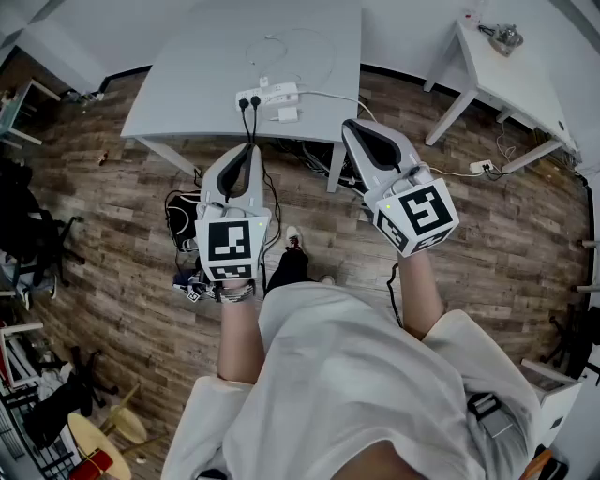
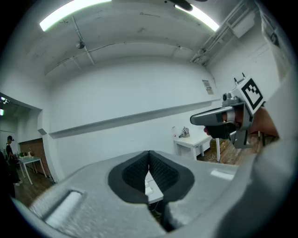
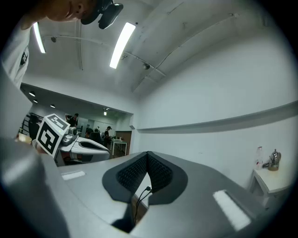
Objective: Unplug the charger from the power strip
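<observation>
Blocking the lower middle of the head view, the person's torso [image 1: 356, 375] and arms hide the floor beneath them, and both grippers cover part of the near edge of the table [image 1: 187, 84].

Left gripper [image 1: 248, 150]: jaws closed, pads meeting at the tips, nothing between them. Right gripper [image 1: 352, 127]: jaws likewise closed tip to tip and empty.

The power strip [image 1: 267, 96] lies on the table ahead of the jaws, between the two pairs of tips and clear of both. The charger [image 1: 288, 114], a small white block, sits against the near side of the strip; whether its prongs are seated cannot be made out. Two black plugs [image 1: 249, 103] occupy the strip's left end, just beyond the left jaw tips. A white cable [image 1: 291, 47] loops on the table beyond the strip.

Under the closed tips, the left gripper view shows only a sliver of the table; the right gripper view shows only black cords [image 3: 139, 197].

The wood floor [image 1: 122, 216] surrounds the table. A second table [image 1: 506, 75], white, stands to the right of the right jaws and carries a metal pot [image 1: 506, 37]. The wall [image 2: 139, 93] is white; strip lights [image 2: 70, 14] run along the ceiling.
</observation>
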`<state>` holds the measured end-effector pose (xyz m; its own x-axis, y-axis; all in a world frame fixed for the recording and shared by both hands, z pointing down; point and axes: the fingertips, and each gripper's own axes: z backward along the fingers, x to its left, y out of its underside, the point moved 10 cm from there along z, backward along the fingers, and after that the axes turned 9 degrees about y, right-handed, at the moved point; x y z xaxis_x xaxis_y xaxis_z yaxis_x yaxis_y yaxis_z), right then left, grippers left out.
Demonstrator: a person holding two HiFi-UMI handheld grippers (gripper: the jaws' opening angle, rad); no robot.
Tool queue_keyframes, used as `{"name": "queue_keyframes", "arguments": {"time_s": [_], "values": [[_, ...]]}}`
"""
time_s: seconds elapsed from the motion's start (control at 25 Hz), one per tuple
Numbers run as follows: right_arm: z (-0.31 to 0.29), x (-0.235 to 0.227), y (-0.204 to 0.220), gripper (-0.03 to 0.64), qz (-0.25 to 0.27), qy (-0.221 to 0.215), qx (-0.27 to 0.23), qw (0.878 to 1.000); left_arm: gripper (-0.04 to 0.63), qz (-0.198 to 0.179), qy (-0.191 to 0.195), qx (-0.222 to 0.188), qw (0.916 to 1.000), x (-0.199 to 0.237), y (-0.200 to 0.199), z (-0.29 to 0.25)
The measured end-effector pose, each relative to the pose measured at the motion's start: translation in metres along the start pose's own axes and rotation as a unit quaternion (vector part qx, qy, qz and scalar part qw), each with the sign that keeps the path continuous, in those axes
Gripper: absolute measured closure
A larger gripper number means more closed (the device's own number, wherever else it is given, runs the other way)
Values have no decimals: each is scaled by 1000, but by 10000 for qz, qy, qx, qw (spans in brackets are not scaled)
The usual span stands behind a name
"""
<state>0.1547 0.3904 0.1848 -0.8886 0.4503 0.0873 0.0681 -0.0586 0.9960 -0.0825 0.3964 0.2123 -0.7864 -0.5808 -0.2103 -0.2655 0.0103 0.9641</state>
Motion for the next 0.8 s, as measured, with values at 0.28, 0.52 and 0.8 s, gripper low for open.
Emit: {"name": "queue_keyframes", "arguments": {"time_s": [0.28,0.52,0.8], "values": [[5,6,-5,615,-9,-56,-43,10000,591,-76,22,11,10000,-4,-6,3],[-4,-1,-7,615,-90,-35,-223,9997,591,-18,15,-39,10000,4,-3,-8],[-40,-16,5,615,-129,-55,-73,9999,591,103,74,1,9999,33,9,-41]]}}
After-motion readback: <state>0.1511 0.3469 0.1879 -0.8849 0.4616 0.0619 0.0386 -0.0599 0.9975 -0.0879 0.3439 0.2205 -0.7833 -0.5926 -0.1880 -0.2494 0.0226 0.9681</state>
